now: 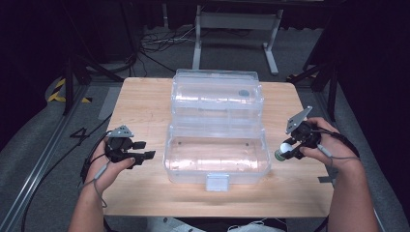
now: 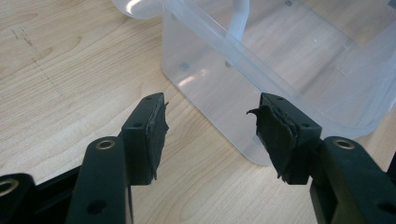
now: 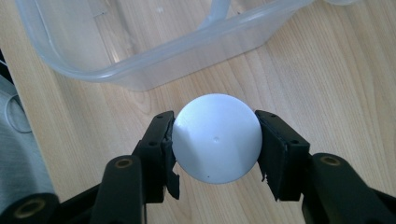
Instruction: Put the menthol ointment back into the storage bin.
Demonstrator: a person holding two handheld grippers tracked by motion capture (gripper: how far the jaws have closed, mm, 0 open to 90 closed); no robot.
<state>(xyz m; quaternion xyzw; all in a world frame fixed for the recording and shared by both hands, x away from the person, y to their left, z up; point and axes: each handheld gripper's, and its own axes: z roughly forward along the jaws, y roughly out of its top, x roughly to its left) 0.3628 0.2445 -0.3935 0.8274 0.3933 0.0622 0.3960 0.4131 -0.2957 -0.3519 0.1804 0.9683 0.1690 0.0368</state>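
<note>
A clear plastic box (image 1: 215, 170) stands open in the middle of the wooden table (image 1: 145, 101), its lid (image 1: 217, 92) folded back behind it. My right gripper (image 1: 286, 151) hovers just right of the box, shut on a round white-domed object (image 1: 285, 147) with a dark greenish base. In the right gripper view both pads press the sides of the white dome (image 3: 215, 140), and the box's corner (image 3: 154, 63) lies beyond. My left gripper (image 1: 146, 149) rests left of the box, open and with nothing in it. Its spread jaws face the box's wall (image 2: 210, 88).
A white latch (image 1: 217, 182) hangs on the box's front wall. Beyond the table's far edge stand a grey frame (image 1: 237, 21) and loose cables (image 1: 159, 41) on the floor. Dark stands flank the table on both sides.
</note>
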